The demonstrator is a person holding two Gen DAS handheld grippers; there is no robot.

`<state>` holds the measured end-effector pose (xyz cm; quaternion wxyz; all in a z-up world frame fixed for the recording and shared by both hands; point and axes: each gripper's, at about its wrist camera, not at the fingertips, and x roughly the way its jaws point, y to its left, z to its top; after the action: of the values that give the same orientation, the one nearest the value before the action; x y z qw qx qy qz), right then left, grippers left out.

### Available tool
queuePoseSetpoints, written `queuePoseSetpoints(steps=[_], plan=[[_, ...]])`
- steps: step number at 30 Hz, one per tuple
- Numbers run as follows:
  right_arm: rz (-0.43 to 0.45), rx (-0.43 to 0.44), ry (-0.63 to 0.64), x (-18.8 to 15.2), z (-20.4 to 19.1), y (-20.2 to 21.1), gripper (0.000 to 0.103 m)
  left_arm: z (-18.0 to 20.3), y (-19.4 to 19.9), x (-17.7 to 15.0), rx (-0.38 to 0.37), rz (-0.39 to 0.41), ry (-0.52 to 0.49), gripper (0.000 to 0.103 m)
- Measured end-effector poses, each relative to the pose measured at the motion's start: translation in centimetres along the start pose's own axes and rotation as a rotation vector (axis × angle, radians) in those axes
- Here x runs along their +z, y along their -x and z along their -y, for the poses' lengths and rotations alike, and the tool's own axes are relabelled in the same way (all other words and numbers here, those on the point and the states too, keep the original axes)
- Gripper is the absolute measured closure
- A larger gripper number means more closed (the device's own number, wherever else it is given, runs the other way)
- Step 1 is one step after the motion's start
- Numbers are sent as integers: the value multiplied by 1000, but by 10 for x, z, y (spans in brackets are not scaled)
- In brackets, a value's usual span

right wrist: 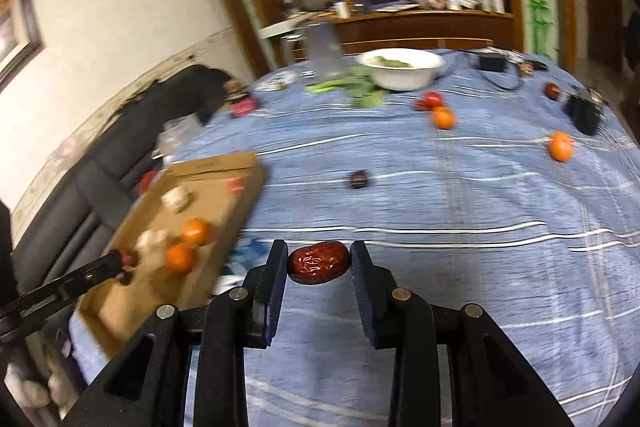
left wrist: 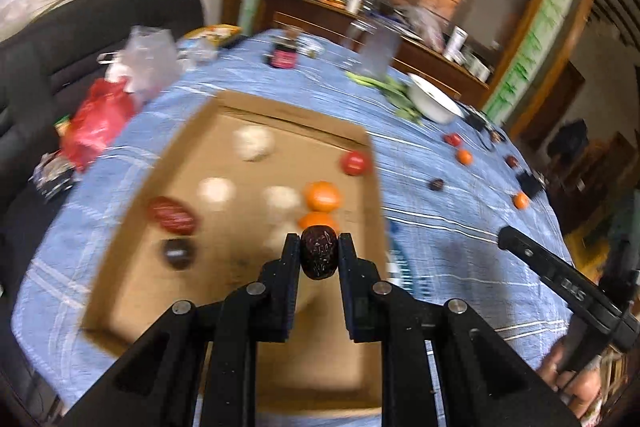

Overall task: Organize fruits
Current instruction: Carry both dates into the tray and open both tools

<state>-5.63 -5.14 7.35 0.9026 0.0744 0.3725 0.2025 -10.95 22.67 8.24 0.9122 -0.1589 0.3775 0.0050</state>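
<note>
My left gripper [left wrist: 319,239] is shut on a dark red jujube [left wrist: 318,254], held above the shallow cardboard tray [left wrist: 120,251]. The tray holds two oranges [left wrist: 322,195], a red tomato [left wrist: 355,163], two jujubes [left wrist: 173,214] and several white lumps [left wrist: 254,143]. My right gripper [right wrist: 319,254] is shut on a red jujube [right wrist: 318,263] above the blue cloth, right of the tray [right wrist: 216,167]. Loose on the cloth lie two oranges [right wrist: 561,145], a tomato [right wrist: 431,100] and two dark jujubes [right wrist: 358,179].
A white bowl [right wrist: 401,67] with greens stands at the far side beside leafy vegetables [right wrist: 352,89]. A black box [right wrist: 584,113] lies at the right. Red and clear plastic bags [left wrist: 100,119] lie left of the tray. A dark sofa [left wrist: 60,39] is beyond the table.
</note>
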Motion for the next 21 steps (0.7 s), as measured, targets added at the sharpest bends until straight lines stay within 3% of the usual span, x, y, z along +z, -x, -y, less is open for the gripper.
queuePoseSetpoints(steps=[9, 21], plan=[[-75, 115, 144, -23, -88, -16, 68, -50, 6, -13, 111, 13, 33, 85], [-162, 120, 314, -59, -151, -58, 68, -73, -5, -22, 129, -17, 53, 85]])
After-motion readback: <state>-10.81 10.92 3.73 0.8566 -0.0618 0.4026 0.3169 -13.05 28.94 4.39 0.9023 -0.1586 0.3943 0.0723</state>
